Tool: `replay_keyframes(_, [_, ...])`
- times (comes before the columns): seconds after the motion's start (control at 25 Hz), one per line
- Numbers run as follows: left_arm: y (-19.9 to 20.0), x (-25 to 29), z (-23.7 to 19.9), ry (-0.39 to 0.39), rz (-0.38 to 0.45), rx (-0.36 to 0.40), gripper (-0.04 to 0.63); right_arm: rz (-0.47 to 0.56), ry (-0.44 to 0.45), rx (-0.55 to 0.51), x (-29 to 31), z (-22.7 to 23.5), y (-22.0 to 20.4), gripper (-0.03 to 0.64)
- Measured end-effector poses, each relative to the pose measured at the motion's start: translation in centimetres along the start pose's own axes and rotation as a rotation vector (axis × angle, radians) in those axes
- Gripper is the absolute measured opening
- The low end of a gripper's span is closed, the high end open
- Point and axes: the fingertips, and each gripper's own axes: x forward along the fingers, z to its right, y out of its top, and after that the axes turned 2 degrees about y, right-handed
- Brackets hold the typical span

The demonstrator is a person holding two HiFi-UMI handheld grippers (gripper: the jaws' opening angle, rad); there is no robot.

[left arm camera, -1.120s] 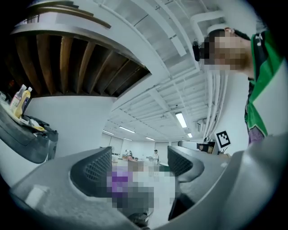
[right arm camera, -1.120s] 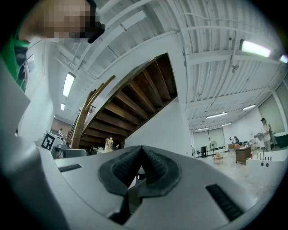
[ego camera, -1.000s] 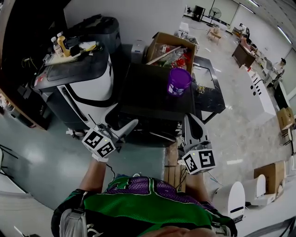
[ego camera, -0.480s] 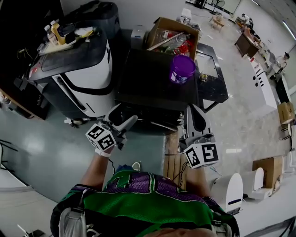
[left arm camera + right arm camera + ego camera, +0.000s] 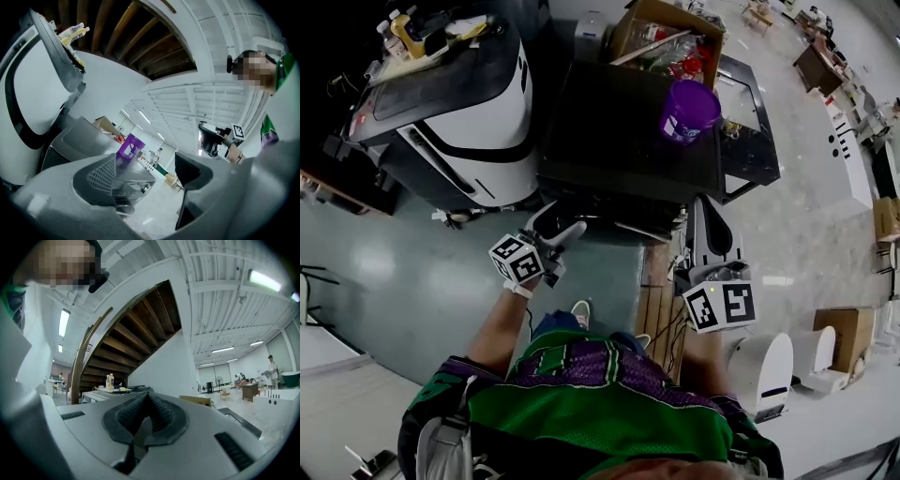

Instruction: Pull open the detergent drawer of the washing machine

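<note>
The left gripper (image 5: 557,225) is held before the front of the dark grey box-shaped washing machine (image 5: 609,141), its fingers wide apart and empty. The right gripper (image 5: 705,214) is seen with fingers pressed together on nothing. A purple plastic cup (image 5: 689,111) is carried on the machine's top; the detergent drawer cannot be made out.

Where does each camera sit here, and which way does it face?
Head view: on the head, facing steeply down at the washer and cup; shows shirt, left gripper, right gripper.
Left gripper view: on the left gripper, facing level past open jaws to the cup; shows right gripper, shirt.
Right gripper view: on the right gripper, facing level past shut jaws to stairs and bottles.
Shared: cup in head and left views; bottles in head and right.
</note>
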Motion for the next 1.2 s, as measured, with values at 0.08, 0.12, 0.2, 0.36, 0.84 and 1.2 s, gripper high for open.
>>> replay_keyframes(0.08, [-1.5, 0.4, -1.8, 0.017, -0.025, -0.014, 0.377, -0.01, 0.0, 0.003, 0.5, 0.1, -0.5, 0.0])
replay_keyframes(0.12, [-2.2, 0.6, -2.7, 0.024, -0.033, -0.022, 0.377, -0.014, 0.0, 0.004, 0.8, 0.2, -0.7, 0.0])
replay_keyframes(0.2, [-3.4, 1.1, -4.4, 0.033, -0.046, -0.041, 0.377, -0.022, -0.002, 0.0, 1.3, 0.4, -1.2, 0.0])
replay_keyframes(0.36, [-5.5, 1.8, -7.5, 0.049, -0.062, -0.088, 0.377, -0.045, -0.002, -0.015, 2.3, 0.1, -2.2, 0.0])
replay_keyframes(0.84, [-11.7, 3.0, -15.1, 0.082, -0.141, -0.182, 0.379, -0.105, -0.01, -0.03, 4.6, -0.5, -4.8, 0.0])
replay_keyframes(1.2, [-13.9, 4.5, -19.7, 0.067, -0.112, -0.316, 0.379, -0.14, -0.039, -0.036, 5.3, -0.6, -6.5, 0.0])
